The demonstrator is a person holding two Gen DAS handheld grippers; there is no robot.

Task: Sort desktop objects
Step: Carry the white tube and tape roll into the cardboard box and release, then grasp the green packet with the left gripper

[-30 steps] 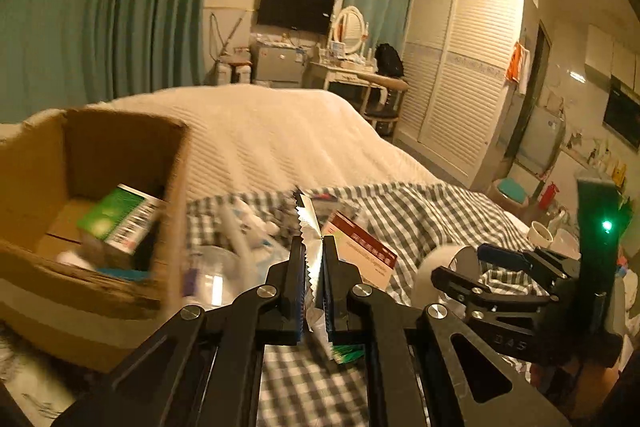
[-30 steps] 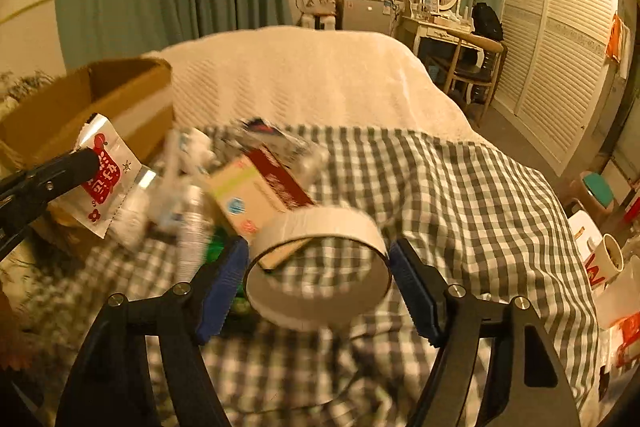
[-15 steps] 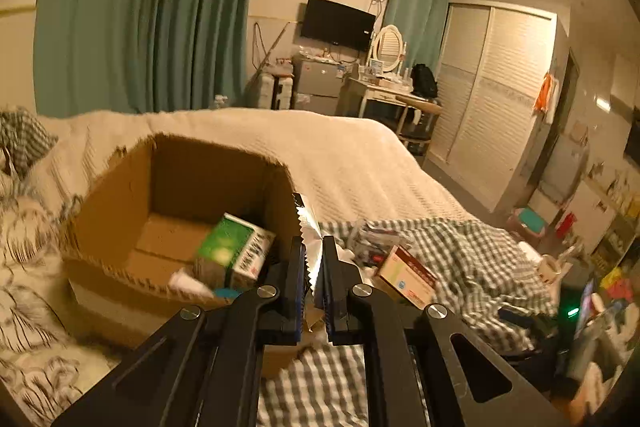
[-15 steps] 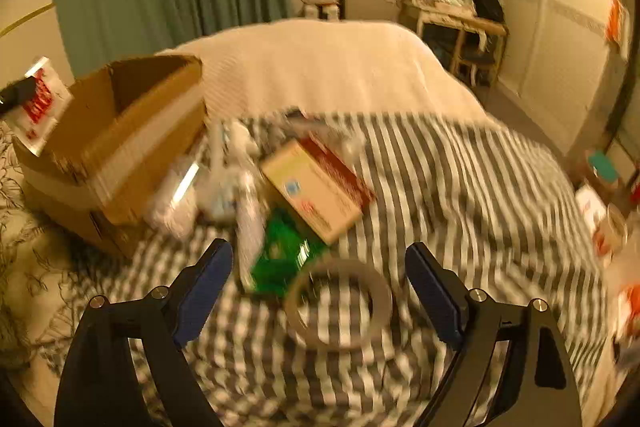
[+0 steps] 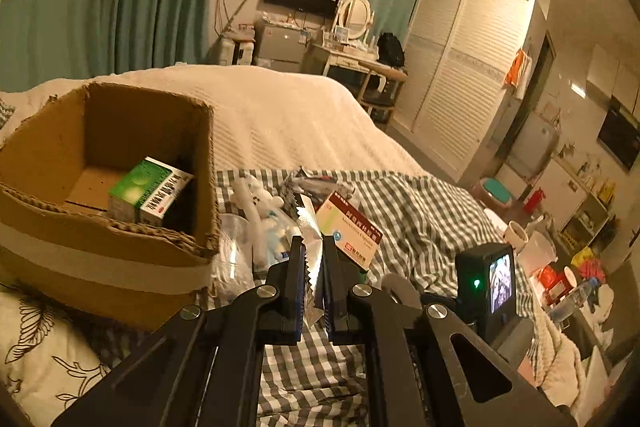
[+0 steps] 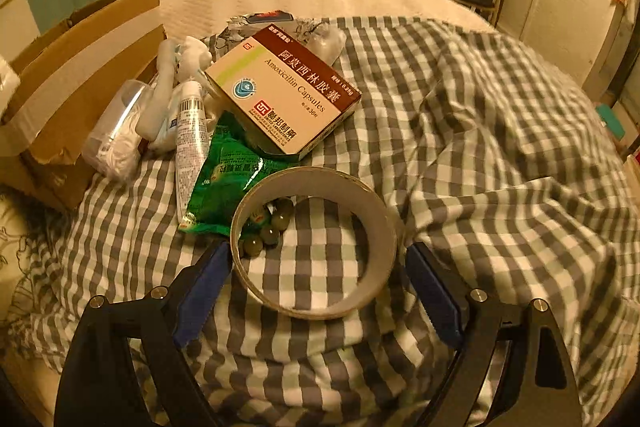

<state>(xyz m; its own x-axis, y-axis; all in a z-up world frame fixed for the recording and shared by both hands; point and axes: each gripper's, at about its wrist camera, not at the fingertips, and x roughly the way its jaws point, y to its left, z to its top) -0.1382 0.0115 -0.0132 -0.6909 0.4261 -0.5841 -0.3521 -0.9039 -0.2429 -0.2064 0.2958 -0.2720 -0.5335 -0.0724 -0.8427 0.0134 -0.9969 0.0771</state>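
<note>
My left gripper (image 5: 312,251) is shut on a thin foil snack packet (image 5: 310,227) and holds it just right of an open cardboard box (image 5: 100,247) with a green medicine box (image 5: 148,189) inside. My right gripper (image 6: 318,263) is open, its fingers on either side of a tape roll (image 6: 316,243) that lies flat on the checked cloth (image 6: 480,147). The roll rests partly on a green candy bag (image 6: 228,167). Behind it lie an amoxicillin box (image 6: 280,95), a white tube (image 6: 190,135) and a clear plastic cup (image 6: 116,131).
The cardboard box (image 6: 68,75) stands at the left of the pile on the bed. A white plush toy (image 6: 184,63) and a foil wrapper (image 6: 264,19) lie at the back of the pile. Cups and bottles (image 5: 540,259) stand beside the bed at right.
My right gripper let go of the tape roll, which now lies on the cloth, and has come down around it. My left gripper swung over to the box and back a little with the packet.
</note>
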